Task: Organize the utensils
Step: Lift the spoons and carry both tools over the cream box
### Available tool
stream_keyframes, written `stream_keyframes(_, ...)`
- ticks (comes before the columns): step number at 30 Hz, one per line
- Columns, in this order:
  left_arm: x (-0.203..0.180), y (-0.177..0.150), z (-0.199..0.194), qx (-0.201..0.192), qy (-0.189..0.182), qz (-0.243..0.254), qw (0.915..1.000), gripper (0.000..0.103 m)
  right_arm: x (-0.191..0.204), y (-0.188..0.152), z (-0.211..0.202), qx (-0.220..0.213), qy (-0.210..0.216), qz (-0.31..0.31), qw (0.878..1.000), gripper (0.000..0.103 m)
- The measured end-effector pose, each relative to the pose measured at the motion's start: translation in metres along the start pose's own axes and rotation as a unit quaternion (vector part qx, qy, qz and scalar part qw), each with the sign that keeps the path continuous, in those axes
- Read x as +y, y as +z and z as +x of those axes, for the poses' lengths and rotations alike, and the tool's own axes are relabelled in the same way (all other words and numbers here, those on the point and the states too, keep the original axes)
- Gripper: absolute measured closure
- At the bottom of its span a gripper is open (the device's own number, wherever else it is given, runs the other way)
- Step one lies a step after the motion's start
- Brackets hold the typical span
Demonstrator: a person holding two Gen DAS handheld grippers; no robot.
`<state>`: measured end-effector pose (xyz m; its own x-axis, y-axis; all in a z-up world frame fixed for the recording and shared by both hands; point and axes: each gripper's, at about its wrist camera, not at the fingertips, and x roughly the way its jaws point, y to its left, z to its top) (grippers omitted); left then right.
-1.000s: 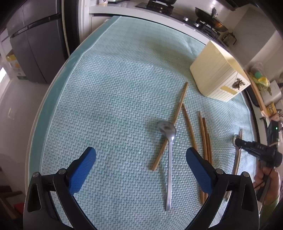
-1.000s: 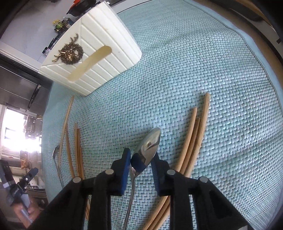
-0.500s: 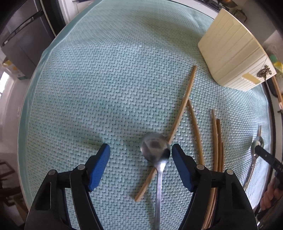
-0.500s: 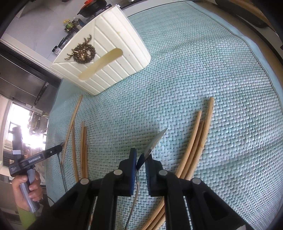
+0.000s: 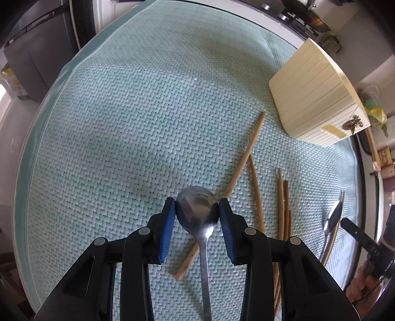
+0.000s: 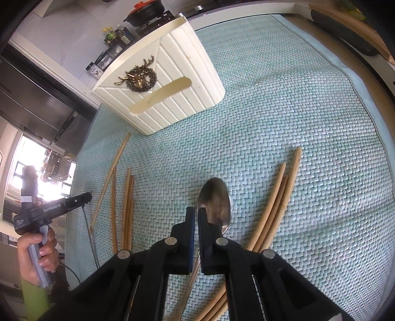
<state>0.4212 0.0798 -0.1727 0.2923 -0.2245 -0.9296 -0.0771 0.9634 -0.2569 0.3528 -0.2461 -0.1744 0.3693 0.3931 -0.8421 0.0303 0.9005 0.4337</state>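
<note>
2 spoons are in play. The left gripper [image 5: 197, 214] has just been closing, and its blue pads now touch both sides of the spoon bowl [image 5: 196, 210]. The right gripper [image 6: 196, 219] is clamped on the second spoon [image 6: 217, 202]. Lift both slowly toward the cream holder [image 6: 167, 81].

A: Home kitchen, def. Gas hob [image 5: 293, 17] w/ a dark wok [image 5: 306, 10] at the back, big steel fridge [image 5: 32, 49] on the left.

B: Agreed, plus an orange-lidded pot [image 6: 145, 11] on a burner & sauce bottles [image 6: 116, 34] on the counter. Woven teal mat [image 5: 138, 118] over the table, cream utensil holder [image 6: 160, 84] on it
</note>
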Motion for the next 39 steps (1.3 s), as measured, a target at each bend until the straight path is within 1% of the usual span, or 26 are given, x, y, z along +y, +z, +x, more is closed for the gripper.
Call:
stream_keyframes(4,0.001,-0.007,-0.015,-0.012,-0.005,0.005,0.9999,0.067,0.009,0.000,-0.013,-0.004,0.006,-0.007,1.000,0.101)
stream_keyframes(6,0.003,-0.010,-0.022,-0.016,-0.008,0.006,0.9998,0.067,-0.004,0.003,-0.013,-0.006,-0.005,0.004,1.000,0.101)
stream_keyframes(7,0.002,-0.012,-0.025,-0.018,-0.009,0.008,0.9998,0.067,-0.009,0.005,-0.013,-0.006,-0.007,0.011,1.000,0.097)
stream_keyframes(8,0.000,-0.015,-0.028,-0.021,-0.009,0.010,0.9997,0.067,-0.012,0.008,-0.012,0.001,-0.014,0.016,1.000,0.097)
stream_keyframes(9,-0.003,-0.019,-0.032,-0.022,-0.008,0.012,0.9997,0.067,-0.014,0.010,-0.009,0.014,-0.025,0.022,0.999,0.090)
stream_keyframes(10,0.004,-0.014,-0.034,-0.021,-0.009,0.013,0.9996,0.067,-0.017,0.012,-0.007,0.024,-0.034,0.029,0.999,0.066)
stream_keyframes(11,0.003,-0.015,-0.035,-0.021,-0.010,0.014,0.9996,0.067,-0.018,0.012,-0.006,0.028,-0.038,0.032,0.998,0.046)
stream_keyframes(12,0.002,-0.014,-0.036,-0.021,-0.011,0.016,0.9996,0.067,-0.018,0.012,-0.004,0.029,-0.042,0.031,0.998,0.044)
stream_keyframes(15,0.002,-0.015,-0.030,-0.025,-0.008,0.019,0.9995,0.067,-0.005,0.013,0.000,0.026,-0.069,0.002,0.997,0.044)
stream_keyframes(18,-0.002,-0.014,-0.025,-0.027,-0.007,0.019,0.9994,0.067,0.013,0.012,0.009,0.017,-0.116,-0.032,0.993,0.044)
stream_keyframes(19,-0.003,-0.014,-0.024,-0.027,-0.007,0.019,0.9994,0.067,0.020,0.010,0.014,0.018,-0.139,-0.048,0.989,0.043)
stream_keyframes(20,-0.003,-0.014,-0.024,-0.027,-0.007,0.019,0.9994,0.067,0.028,0.008,0.017,0.006,-0.168,-0.069,0.983,0.041)
stream_keyframes(21,-0.002,-0.015,-0.024,-0.028,-0.006,0.019,0.9994,0.067,0.035,0.005,0.018,-0.003,-0.186,-0.089,0.979,0.042)
stream_keyframes(23,-0.001,-0.016,-0.028,-0.032,-0.006,0.019,0.9993,0.067,0.041,0.002,0.016,-0.024,-0.194,-0.102,0.975,0.061)
stream_keyframes(26,0.000,-0.021,-0.037,-0.040,-0.010,0.023,0.9989,0.067,0.037,0.001,0.001,-0.038,-0.168,-0.083,0.982,0.062)
stream_keyframes(30,-0.004,-0.029,-0.054,-0.054,-0.014,0.035,0.9978,0.067,0.038,-0.001,-0.042,-0.075,-0.142,-0.083,0.984,0.062)
stream_keyframes(36,-0.013,-0.041,-0.088,-0.079,-0.033,0.048,0.9952,0.067,0.060,-0.014,-0.103,-0.135,-0.124,-0.125,0.975,0.062)
stream_keyframes(37,-0.015,-0.042,-0.094,-0.084,-0.036,0.051,0.9945,0.067,0.070,-0.026,-0.110,-0.144,-0.121,-0.130,0.973,0.062)
stream_keyframes(39,-0.022,-0.044,-0.106,-0.092,-0.043,0.057,0.9932,0.067,0.074,-0.028,-0.120,-0.162,-0.115,-0.137,0.970,0.062)
